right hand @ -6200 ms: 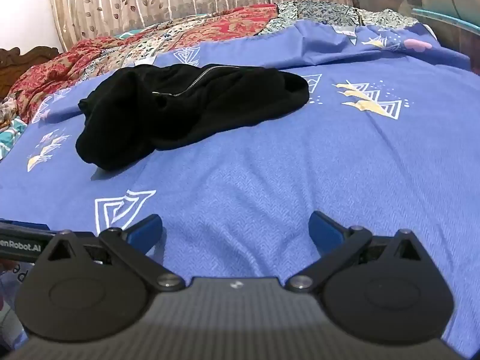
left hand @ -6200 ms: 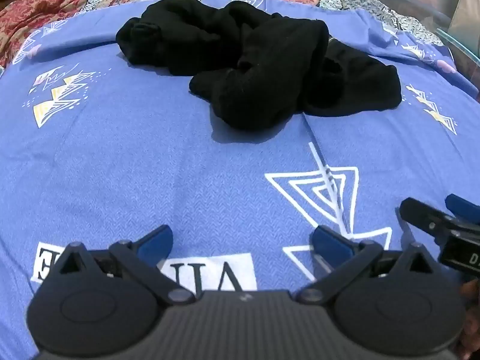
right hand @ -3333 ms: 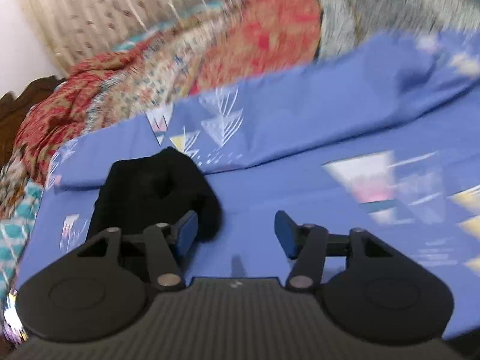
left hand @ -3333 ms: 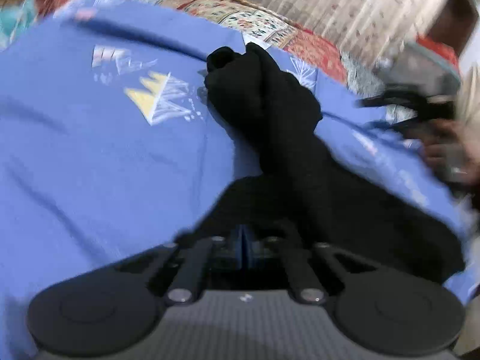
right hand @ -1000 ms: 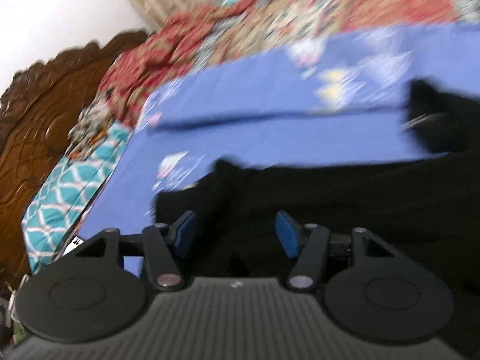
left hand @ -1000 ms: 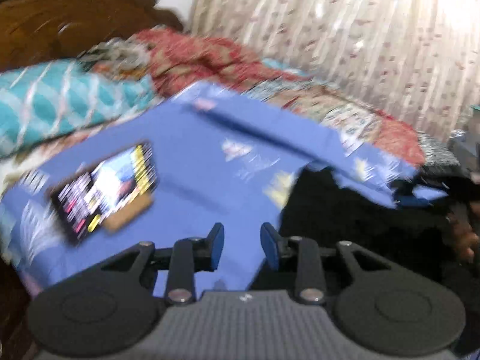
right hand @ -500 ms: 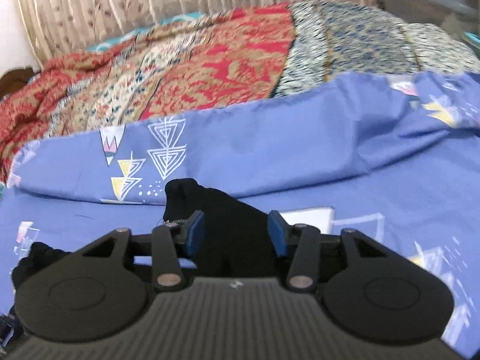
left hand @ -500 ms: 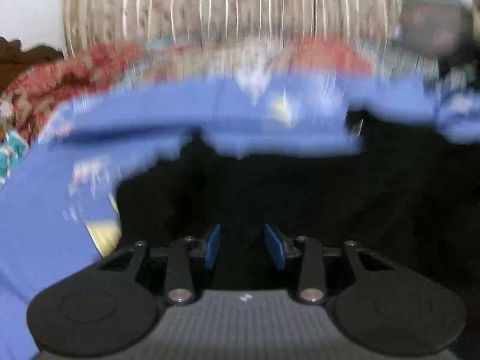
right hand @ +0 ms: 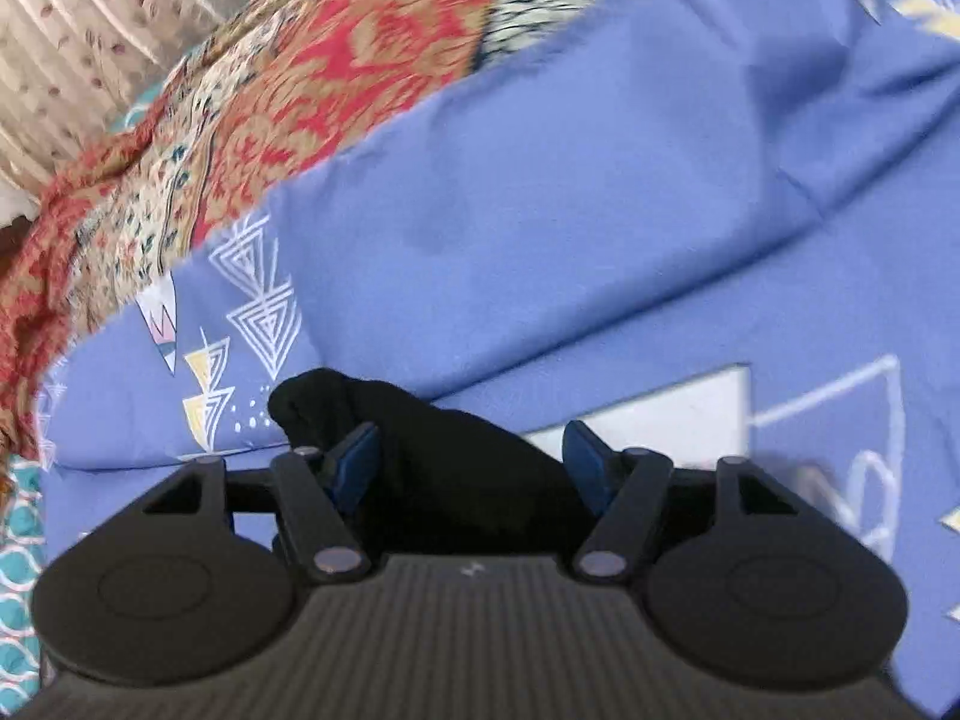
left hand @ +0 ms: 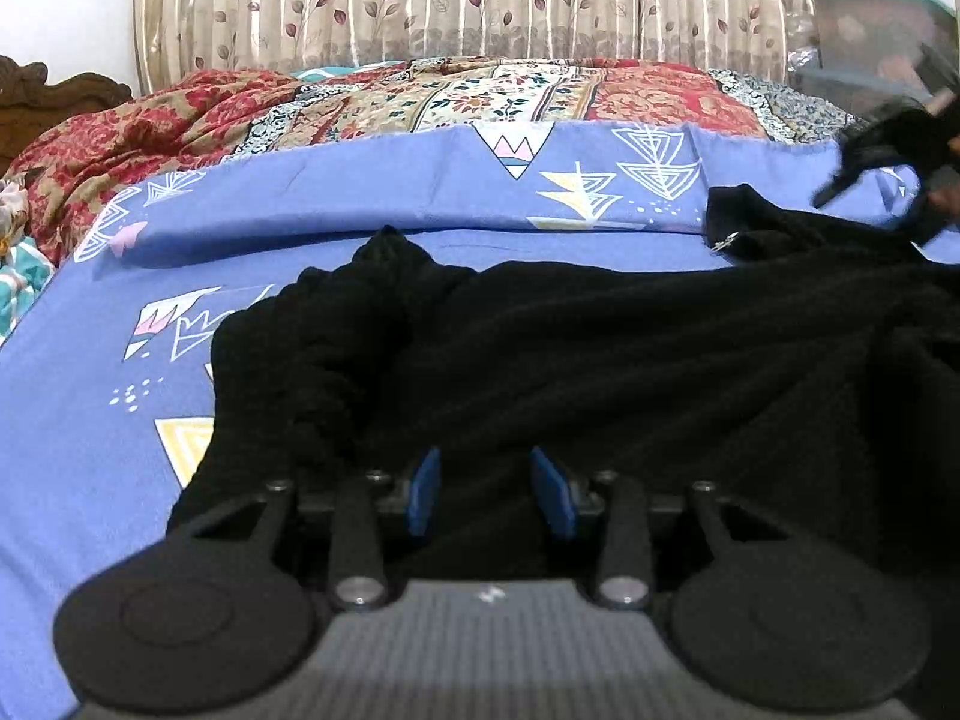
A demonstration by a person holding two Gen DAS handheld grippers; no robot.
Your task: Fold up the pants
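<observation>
We spread soft, limp black pants (left hand: 600, 348) across the bed (left hand: 90, 420); left gripper (left hand: 489, 492) narrowly parted over cloth, right gripper (right hand: 474, 468) opening, letting a corner go; hems suit gripping best.

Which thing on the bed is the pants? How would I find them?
Look at the big blue bedsheet with triangle drawings, in front of the red patterned quilt. The black pants lie spread across the sheet. They are the only plain black cloth there, with a small silver zipper pull near one end.
</observation>
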